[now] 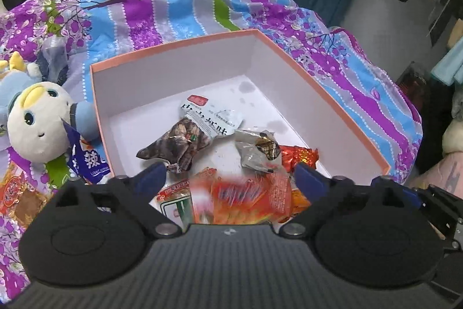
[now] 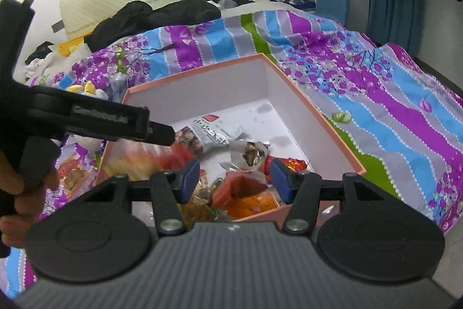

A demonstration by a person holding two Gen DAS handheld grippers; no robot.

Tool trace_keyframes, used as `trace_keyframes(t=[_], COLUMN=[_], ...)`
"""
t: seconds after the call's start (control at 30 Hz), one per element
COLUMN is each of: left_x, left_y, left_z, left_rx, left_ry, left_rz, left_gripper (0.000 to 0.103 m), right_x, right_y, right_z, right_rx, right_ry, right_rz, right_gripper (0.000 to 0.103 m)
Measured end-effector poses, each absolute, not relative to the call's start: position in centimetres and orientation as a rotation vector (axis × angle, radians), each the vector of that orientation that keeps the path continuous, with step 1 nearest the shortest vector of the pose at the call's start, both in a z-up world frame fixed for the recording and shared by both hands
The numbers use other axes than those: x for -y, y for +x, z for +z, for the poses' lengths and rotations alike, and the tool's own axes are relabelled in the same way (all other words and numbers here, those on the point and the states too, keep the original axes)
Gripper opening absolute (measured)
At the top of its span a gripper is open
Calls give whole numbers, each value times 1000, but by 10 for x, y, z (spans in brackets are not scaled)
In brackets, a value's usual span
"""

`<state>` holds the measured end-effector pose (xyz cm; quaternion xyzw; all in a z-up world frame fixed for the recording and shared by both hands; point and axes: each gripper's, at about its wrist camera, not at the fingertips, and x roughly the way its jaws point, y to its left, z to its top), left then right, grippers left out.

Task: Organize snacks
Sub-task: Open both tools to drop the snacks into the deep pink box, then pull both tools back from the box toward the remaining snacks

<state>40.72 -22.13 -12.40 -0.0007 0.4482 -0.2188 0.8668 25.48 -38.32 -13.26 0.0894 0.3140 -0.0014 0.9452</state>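
Several snack packets are lying in the near half of the pink-rimmed box, which is sitting on the purple, blue and green floral bedspread. Toward the box's middle, a white packet is showing a red label and large black Chinese characters, upside down from the left wrist view and too distorted to read with confidence. Touching it on the near side, a brown patterned packet is lying crumpled; to its right a silvery packet with a dark gold emblem is resting against a red foil packet by the box's right wall. The left gripper is hovering over the box's near edge with its blue-padded jaws spread wide apart, and a blurred orange-red packet is showing between them, not pinched; its printing is smeared beyond reading. The right gripper is also hanging above the near edge, jaws apart and gripping nothing, with orange packets below it. Outside the box's left wall, a plush toy is lying on the bedspread beside a purple packet printed with the white character 辣, and an orange packet is sitting nearer the camera.
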Motion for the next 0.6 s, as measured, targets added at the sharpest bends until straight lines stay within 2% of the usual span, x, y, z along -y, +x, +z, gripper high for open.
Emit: trace_keyframes(t=[0.3,0.6], left_x=[197,142], left_y=[371,272], left_z=[-92,-35], left_rx=[-858,-712], left_ry=[-32,-49], left_rz=[-461,-415], left_gripper=[99,99], right_x=[379,351], right_y=[237,169], right_z=[-120,-83], right_rx=[-596,-483], right_ry=[198,237], right_rz=[10,43], right_gripper=[57,57])
